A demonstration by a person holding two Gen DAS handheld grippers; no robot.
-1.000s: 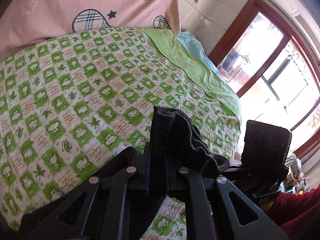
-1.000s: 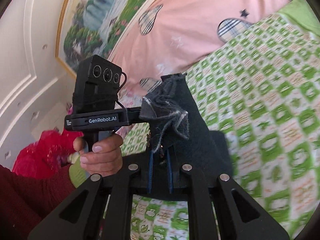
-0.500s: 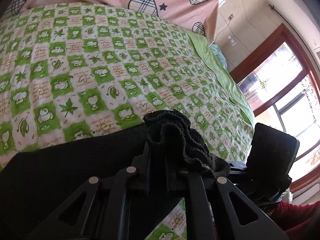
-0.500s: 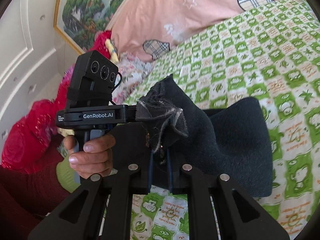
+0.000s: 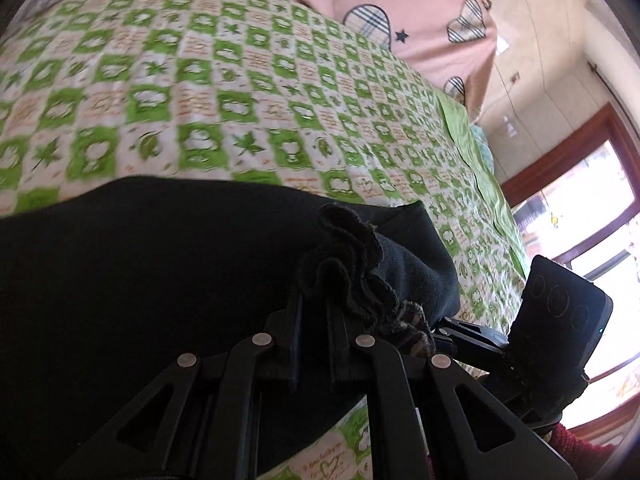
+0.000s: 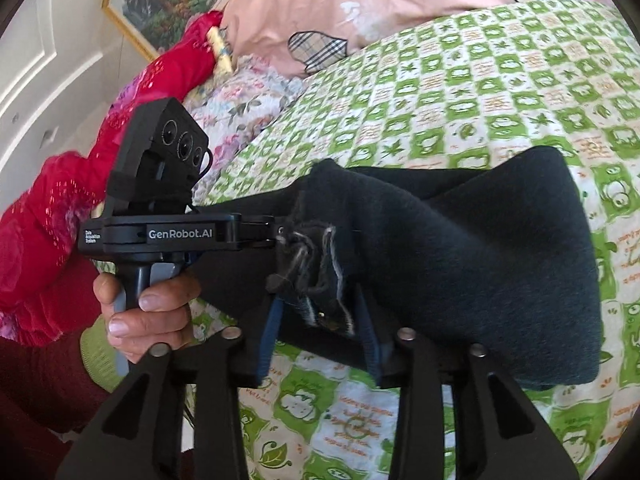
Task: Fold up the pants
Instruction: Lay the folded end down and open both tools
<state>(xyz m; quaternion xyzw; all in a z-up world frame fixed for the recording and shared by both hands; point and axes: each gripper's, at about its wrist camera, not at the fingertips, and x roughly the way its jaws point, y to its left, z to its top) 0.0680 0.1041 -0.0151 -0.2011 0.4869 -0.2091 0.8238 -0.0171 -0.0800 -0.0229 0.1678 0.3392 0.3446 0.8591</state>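
Observation:
The dark pants (image 5: 160,264) lie spread on the green-and-white checked bedspread (image 5: 224,92). My left gripper (image 5: 314,304) is shut on a bunched edge of the pants, low over the bed. In the right wrist view the pants (image 6: 472,256) lie folded over on the bedspread (image 6: 480,92). My right gripper (image 6: 320,312) has its blue-padded fingers (image 6: 270,328) spread apart, with the frayed pants edge loose between them. The left gripper (image 6: 276,236) shows beside it, held by a hand (image 6: 148,304).
A pink quilt with plaid hearts (image 5: 400,4) lies at the head of the bed, also in the right wrist view (image 6: 360,0). Red and floral bedding (image 6: 120,120) is piled at the left. A window with a wooden frame (image 5: 580,200) stands beyond the bed's right edge.
Both grippers came down toward the bed, laying the pants onto the bedspread. The right gripper's fingers have spread apart; they were closed on the pants edge before.

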